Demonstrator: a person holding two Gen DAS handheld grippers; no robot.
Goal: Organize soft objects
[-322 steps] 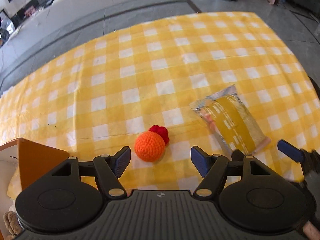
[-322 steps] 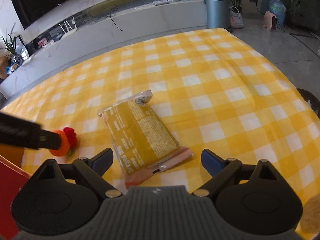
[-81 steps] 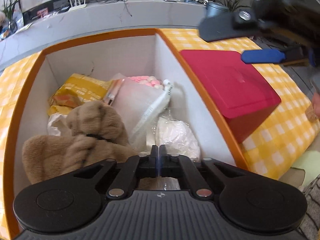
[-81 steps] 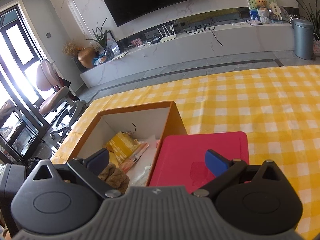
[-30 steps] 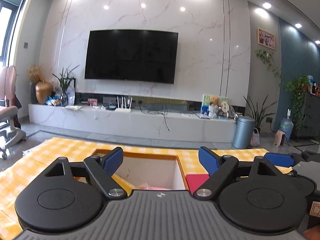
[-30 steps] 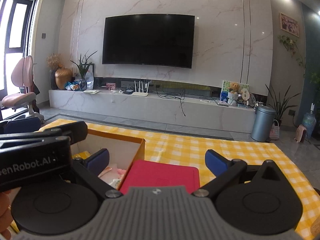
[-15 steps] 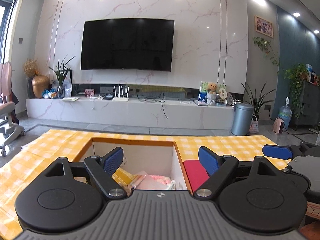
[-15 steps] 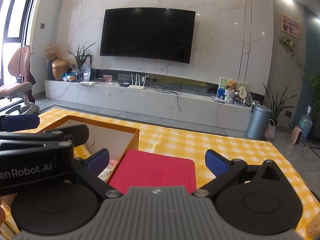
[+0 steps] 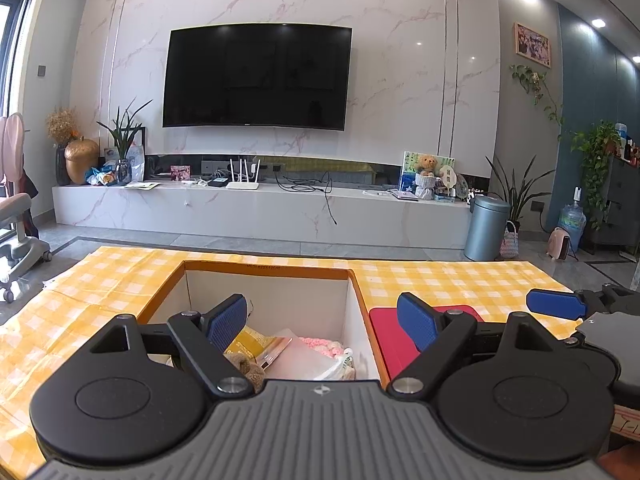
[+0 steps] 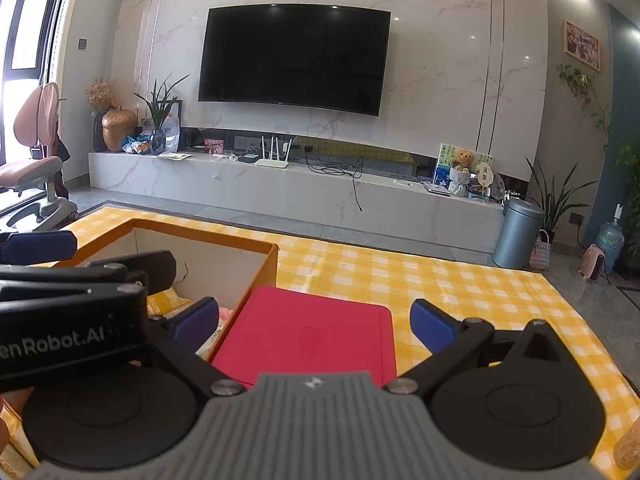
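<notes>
An open orange box (image 9: 264,267) with white inner walls stands on the yellow checked tablecloth (image 9: 460,280). Inside it lie a yellow packet (image 9: 248,340), a clear bag with pink pieces (image 9: 320,346) and a brown plush toy (image 9: 246,366). My left gripper (image 9: 322,322) hangs open above the box's near side, holding nothing. In the right wrist view the box (image 10: 208,240) sits at the left. My right gripper (image 10: 314,324) is open over the red lid (image 10: 312,340), holding nothing. The left gripper's body (image 10: 72,312) crosses that view's left side.
The red lid (image 9: 390,338) lies flat just right of the box. The right gripper's blue fingertip (image 9: 554,304) reaches in at the right edge of the left wrist view. Beyond the table are a TV wall, a low white cabinet (image 9: 260,208) and a grey bin (image 9: 486,226).
Both grippers have tilted down slightly over the last second, so more of the box and table shows. Since 2.7 s ago the left gripper has opened and lifted out of the box.
</notes>
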